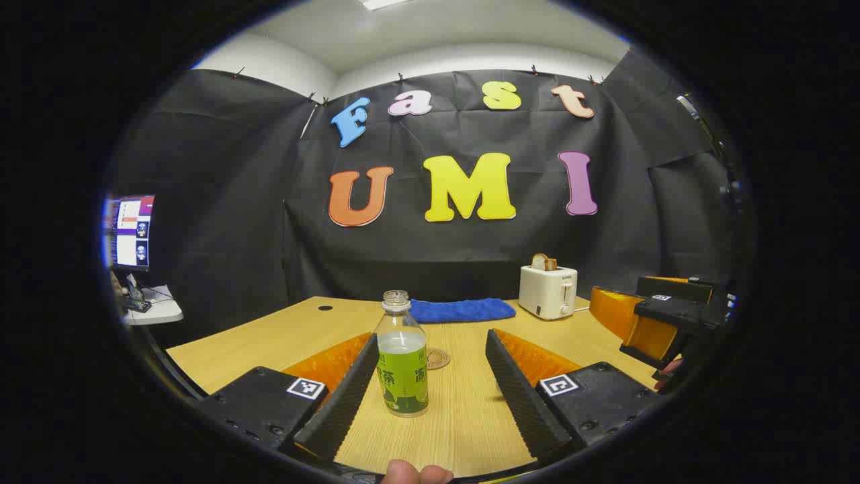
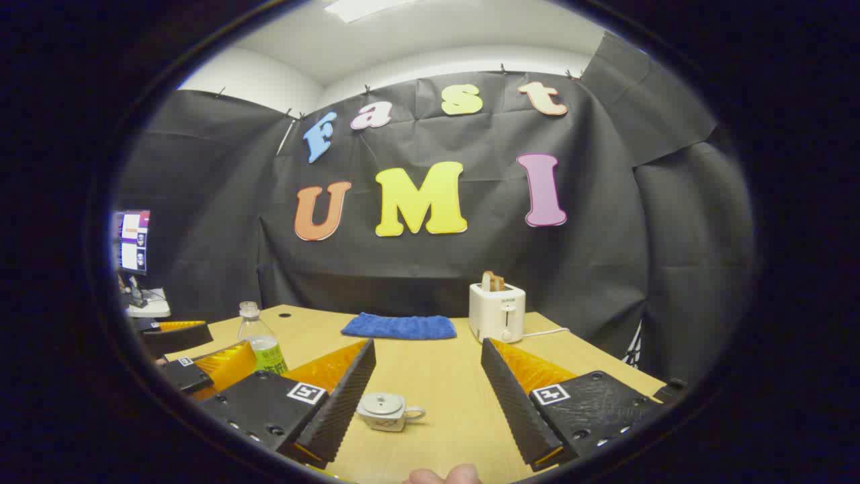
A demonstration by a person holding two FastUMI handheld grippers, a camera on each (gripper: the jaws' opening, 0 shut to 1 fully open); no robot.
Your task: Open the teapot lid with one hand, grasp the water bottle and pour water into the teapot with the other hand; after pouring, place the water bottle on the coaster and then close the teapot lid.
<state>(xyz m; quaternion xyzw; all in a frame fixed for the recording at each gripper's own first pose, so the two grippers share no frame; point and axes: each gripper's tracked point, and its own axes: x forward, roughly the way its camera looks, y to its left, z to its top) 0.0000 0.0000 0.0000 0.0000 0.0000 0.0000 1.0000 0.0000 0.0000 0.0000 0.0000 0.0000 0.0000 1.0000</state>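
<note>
Wooden table (image 1: 282, 336) carries, at its far edge, a folded blue cloth (image 1: 462, 310) and a white toaster (image 1: 548, 290) with bread in the slot. Left gripper (image 1: 430, 383): jaws wide apart, holding nothing; water bottle (image 1: 402, 355) stands upright between its fingers, uncapped, close to the left finger, contact uncertain. Right gripper (image 2: 426, 390): jaws wide apart, empty; small teapot (image 2: 386, 411) sits on the table just beside its left finger, lid (image 2: 381, 402) on. Round coaster (image 1: 437, 357) lies just behind the bottle.
</note>
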